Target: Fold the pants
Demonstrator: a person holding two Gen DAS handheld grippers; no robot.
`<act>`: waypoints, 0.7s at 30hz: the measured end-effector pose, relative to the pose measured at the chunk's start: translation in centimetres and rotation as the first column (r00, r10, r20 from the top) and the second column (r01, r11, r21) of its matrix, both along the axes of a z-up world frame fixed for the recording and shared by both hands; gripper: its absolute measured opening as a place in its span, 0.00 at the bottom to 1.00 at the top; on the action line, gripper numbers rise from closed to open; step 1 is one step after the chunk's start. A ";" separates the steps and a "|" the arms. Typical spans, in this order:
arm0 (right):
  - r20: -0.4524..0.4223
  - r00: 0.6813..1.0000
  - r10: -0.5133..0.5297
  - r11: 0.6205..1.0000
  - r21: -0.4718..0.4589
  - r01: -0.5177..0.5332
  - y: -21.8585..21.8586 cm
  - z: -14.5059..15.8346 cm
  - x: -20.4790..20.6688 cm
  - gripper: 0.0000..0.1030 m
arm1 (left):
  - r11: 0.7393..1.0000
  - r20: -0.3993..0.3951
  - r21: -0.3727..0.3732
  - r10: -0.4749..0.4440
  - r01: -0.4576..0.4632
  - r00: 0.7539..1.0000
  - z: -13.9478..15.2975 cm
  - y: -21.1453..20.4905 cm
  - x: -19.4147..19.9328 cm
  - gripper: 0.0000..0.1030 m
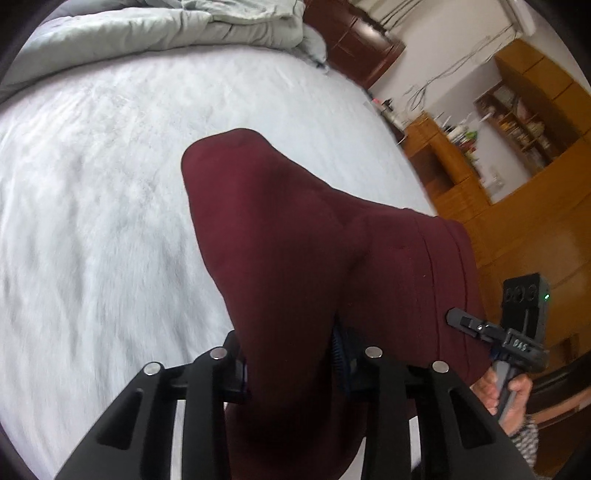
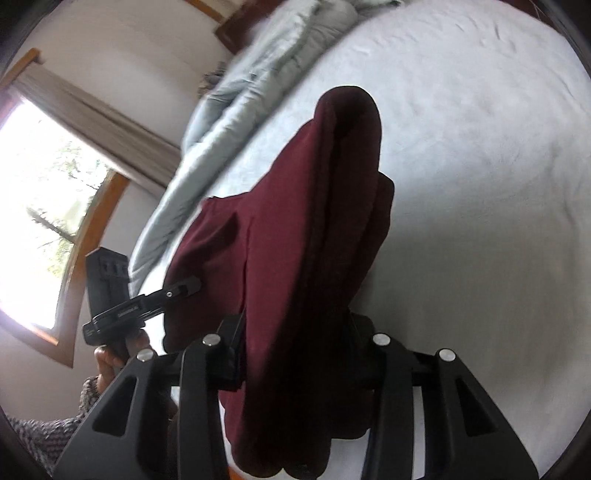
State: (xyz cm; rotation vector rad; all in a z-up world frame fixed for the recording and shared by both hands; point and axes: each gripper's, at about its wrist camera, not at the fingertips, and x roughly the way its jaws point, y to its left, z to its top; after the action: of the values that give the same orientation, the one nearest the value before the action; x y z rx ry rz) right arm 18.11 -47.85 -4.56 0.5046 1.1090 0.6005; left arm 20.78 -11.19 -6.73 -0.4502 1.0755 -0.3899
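The dark maroon pants (image 1: 295,236) hang in the air above the white bed (image 1: 92,192), stretched between both grippers. My left gripper (image 1: 291,363) is shut on one end of the cloth, which drapes over and hides its fingertips. My right gripper (image 2: 295,343) is shut on the other end of the pants (image 2: 314,229), which bunch up ahead of its jaws. In the left wrist view the right gripper (image 1: 461,321) shows at the right edge of the cloth. In the right wrist view the left gripper (image 2: 184,286) shows at the left edge.
A rumpled pale grey duvet (image 1: 166,26) lies along the far side of the bed. Wooden cabinets and shelves (image 1: 517,129) stand to the right of the bed. A window with a curtain (image 2: 48,206) is on the wall to the left.
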 end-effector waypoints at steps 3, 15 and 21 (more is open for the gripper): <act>-0.106 0.994 -0.023 0.993 -0.119 0.010 0.7 -5.3 2.1 0.49 | 0.996 -0.086 0.093 0.000 0.008 0.996 -4.7 -0.5 1.5 0.41; -0.055 0.993 -0.109 0.994 -0.023 0.108 -3.1 -7.0 -0.2 0.81 | 0.992 -0.064 0.121 0.039 -0.031 0.997 -6.8 1.7 -1.1 0.73; -0.058 0.990 -0.128 0.991 -0.048 0.125 -4.0 -6.6 -3.4 0.80 | 0.984 -0.029 0.173 0.046 -0.040 0.999 -6.5 1.8 -3.6 0.81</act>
State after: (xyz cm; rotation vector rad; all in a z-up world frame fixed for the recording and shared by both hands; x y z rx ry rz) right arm 14.66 -51.82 -11.13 0.5536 1.1363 0.4513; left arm 17.22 -9.44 -13.22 -0.3257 1.1190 -0.2493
